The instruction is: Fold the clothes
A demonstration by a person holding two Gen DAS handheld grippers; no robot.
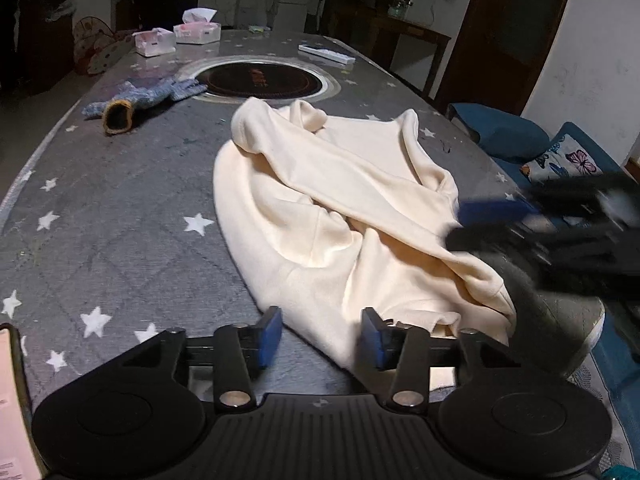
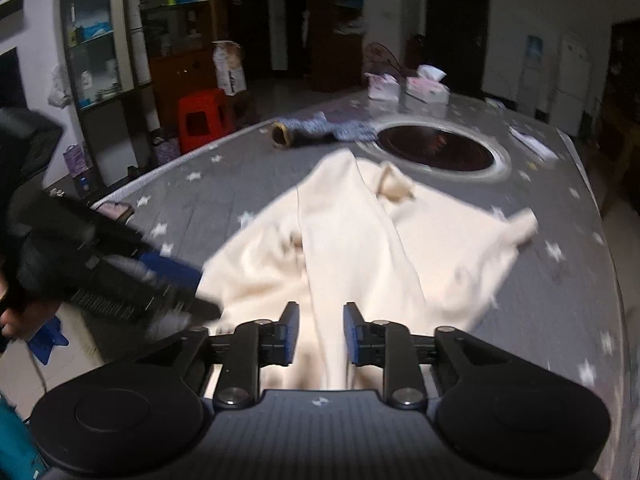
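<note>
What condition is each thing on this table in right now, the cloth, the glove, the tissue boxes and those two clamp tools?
cream garment: crumpled, unfolded, on the table.
knitted glove: lying flat, cuff open.
tissue boxes: open, tissue sticking up.
left gripper: open, garment edge between the jaws, not pinched.
right gripper: partly open, a fold of garment between the jaws; grip unclear.

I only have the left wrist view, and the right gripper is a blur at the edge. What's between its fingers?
Observer: A long fold of the cream garment runs between the fingers of the right gripper, whose jaws stand apart.
Operator: Anything on the floor beside the table?
Observer: A red stool stands past the left edge of the table.
Operator: How does my left gripper look from there?
Observer: The left gripper is blurred, at the garment's left edge.
</note>
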